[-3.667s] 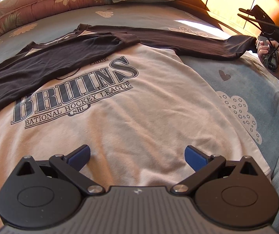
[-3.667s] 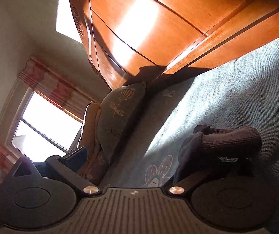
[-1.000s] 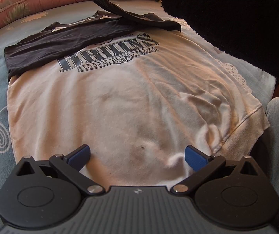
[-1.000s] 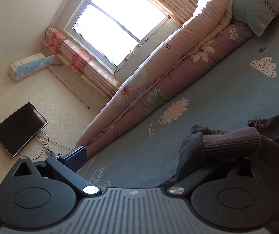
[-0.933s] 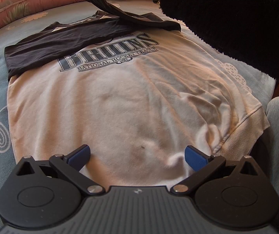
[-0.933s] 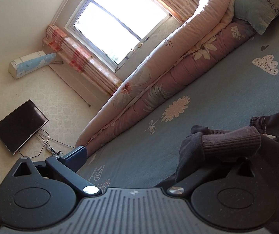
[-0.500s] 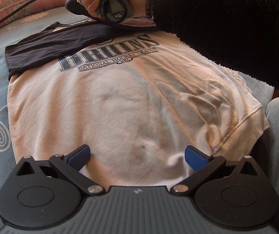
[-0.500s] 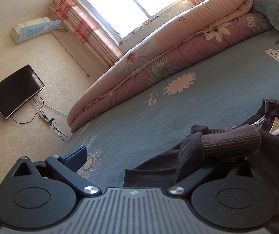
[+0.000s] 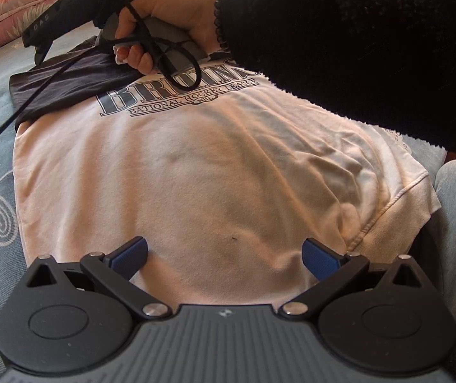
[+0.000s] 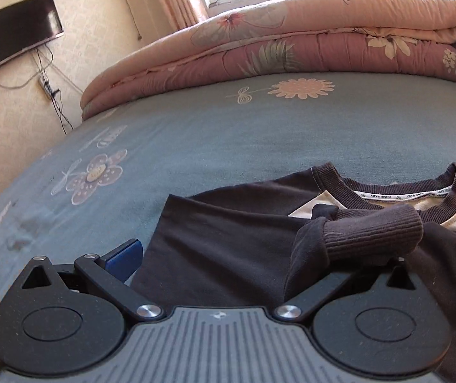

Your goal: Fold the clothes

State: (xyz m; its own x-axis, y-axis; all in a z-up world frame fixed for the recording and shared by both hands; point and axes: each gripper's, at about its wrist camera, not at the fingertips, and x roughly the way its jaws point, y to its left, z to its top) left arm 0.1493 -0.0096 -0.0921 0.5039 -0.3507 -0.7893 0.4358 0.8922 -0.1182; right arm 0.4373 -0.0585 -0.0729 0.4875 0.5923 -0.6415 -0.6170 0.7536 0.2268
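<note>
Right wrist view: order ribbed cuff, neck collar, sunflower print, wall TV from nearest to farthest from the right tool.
1. Ribbed cuff: draped over the right tool's right finger.
2. Neck collar: just behind the cuff, right of centre.
3. Sunflower print: mid-bedsheet, near the rolled quilt.
4. Wall TV: upper left, on the wall beyond the bed.

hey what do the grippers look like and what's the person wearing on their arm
Both grippers match: a ribbed grey body, two black round housings with silver pivot screws, black linkage arms and blue finger pads. A black cable trails from the right gripper's grey handle. The sleeve is fuzzy black knit with a scalloped cuff.
</note>
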